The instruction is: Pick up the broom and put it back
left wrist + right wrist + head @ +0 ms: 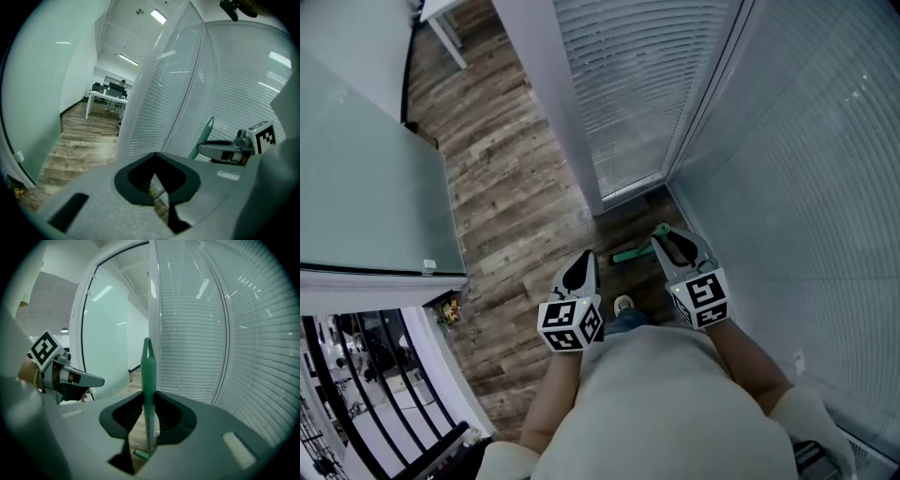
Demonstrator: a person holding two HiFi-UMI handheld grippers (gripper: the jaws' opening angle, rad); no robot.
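Beside the blinds, the right claw clamps the broom by its thin handle, likely light, stiff and slippery; the left claw is closed and empty.

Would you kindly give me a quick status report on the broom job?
Right gripper shut on broom handle. Left gripper shut, empty. Glass wall with blinds close on the right.

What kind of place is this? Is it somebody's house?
Probably an office, not a house: glass walls with blinds, a wooden floor running down a corridor, and desks with chairs at the far end.
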